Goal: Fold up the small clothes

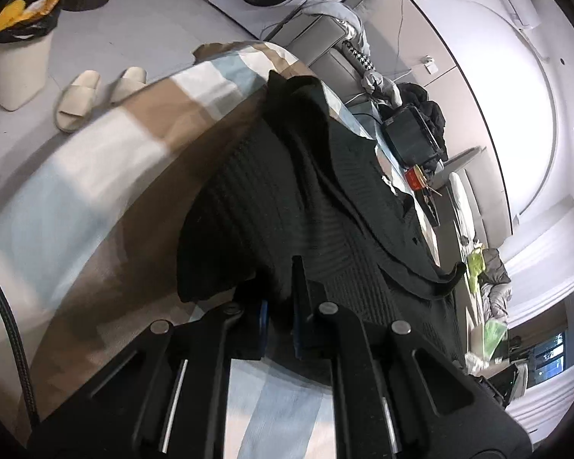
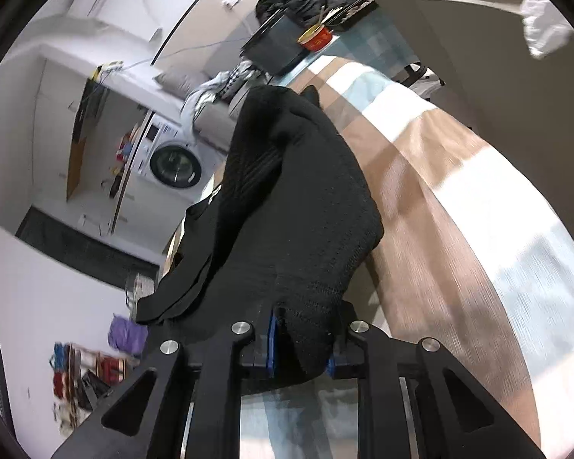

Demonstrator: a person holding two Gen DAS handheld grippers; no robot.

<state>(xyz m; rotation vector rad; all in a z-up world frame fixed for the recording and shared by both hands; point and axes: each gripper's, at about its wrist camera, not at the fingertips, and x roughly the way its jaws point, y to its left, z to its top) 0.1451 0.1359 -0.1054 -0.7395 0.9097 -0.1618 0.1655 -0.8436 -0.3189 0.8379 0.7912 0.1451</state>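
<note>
Black knitted garment (image 1: pixel 287 191) lies across the checked cloth (image 1: pixel 95 191) that covers the table, and both tongs have a piece of its near edge. In the left wrist view the left gripper (image 1: pixel 279 306) is clenched on the ribbed hem at about 6 o'clock, with the blue pads almost together and only a thin bit of knit between them. In the right wrist view the right gripper (image 2: pixel 302 340) is also closed on the fabric, at 6 o'clock, but here a thicker bunch of the cloth sits between the pads and the garment rises like a tent toward 12 o'clock.

I think the main risk is on the left side: the hold looks very shallow, so the hem could slip out if the hands pull apart or lift quickly. The second risk is the uneven grip, thin on one side and bunched on the other, which may give a crooked fold line. The knit is loose and stretchy, so it can sag in the middle and fold on itself. A part of the garment hangs over the table edge at about 8 o'clock in the right view; its weight may drag the piece toward the floor. At 1 o'clock in that view a red cup (image 2: pixel 315 38) and a dark box (image 2: pixel 275 49) stand on the table, and a long forward swing could touch them.
</note>
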